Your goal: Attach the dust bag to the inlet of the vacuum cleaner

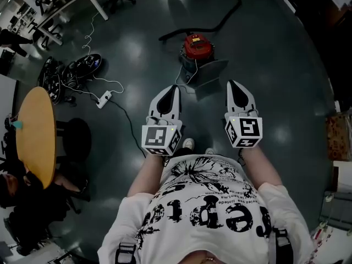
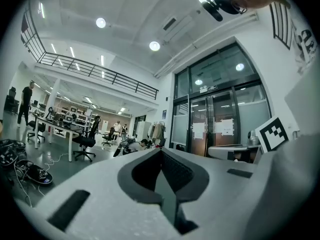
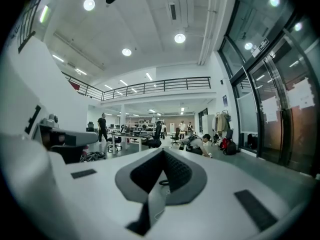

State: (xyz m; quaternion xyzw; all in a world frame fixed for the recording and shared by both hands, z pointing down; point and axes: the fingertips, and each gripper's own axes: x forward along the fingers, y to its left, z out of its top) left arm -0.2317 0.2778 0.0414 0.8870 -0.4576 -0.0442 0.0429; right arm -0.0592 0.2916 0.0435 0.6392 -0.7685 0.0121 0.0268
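In the head view a red-topped vacuum cleaner (image 1: pixel 197 47) stands on the dark floor ahead of me, and its black hose (image 1: pixel 212 23) curves away to the far right. A flat grey bag-like piece (image 1: pixel 210 72) lies against its near side. My left gripper (image 1: pixel 175 88) and right gripper (image 1: pixel 232 83) are held level side by side in front of my chest, well short of the vacuum. The jaws of both meet at the tips with nothing between them. Neither gripper view shows the vacuum: the left gripper (image 2: pixel 161 152) and right gripper (image 3: pixel 163 151) face across the hall.
A round wooden table (image 1: pixel 36 133) stands at the left, with a person in dark clothes (image 1: pixel 25 202) beside it. A white power strip (image 1: pixel 103 99) and cables trail toward a pile of gear (image 1: pixel 71 70). Desks and chairs (image 1: pixel 66 4) fill the far left; glass doors (image 2: pixel 220 124) lie ahead.
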